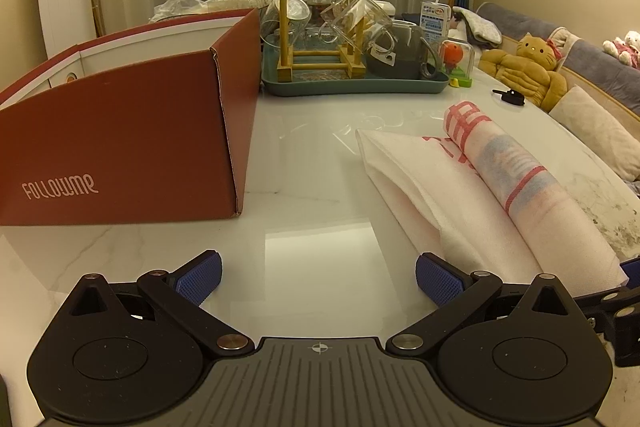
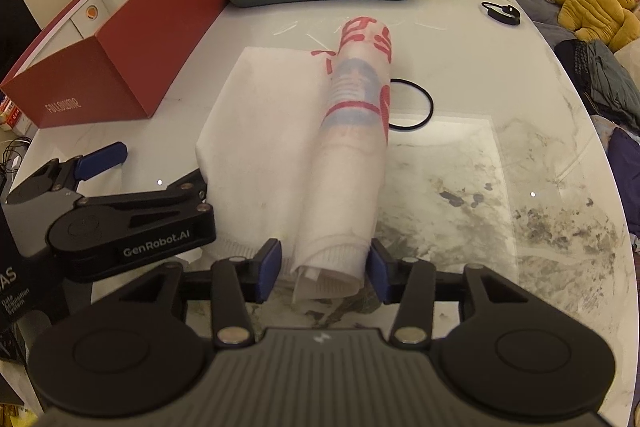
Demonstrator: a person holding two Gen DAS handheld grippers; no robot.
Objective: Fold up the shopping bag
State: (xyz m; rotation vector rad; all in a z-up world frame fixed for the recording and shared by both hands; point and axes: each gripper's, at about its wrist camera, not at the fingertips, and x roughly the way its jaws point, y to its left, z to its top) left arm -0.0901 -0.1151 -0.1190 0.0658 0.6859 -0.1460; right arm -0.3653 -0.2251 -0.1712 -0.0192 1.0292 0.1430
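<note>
On the white marble table (image 2: 500,131), my right gripper (image 2: 324,269) stands half-open around the near end of the soft, light, half-rolled white fabric shopping bag with red print (image 2: 352,131), pads seemingly just clear, while my left gripper (image 1: 319,277) waits wide and empty beside it.

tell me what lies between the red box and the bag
Nothing: only bare white tabletop separates the red box from the bag, clearest in the left wrist view.
</note>
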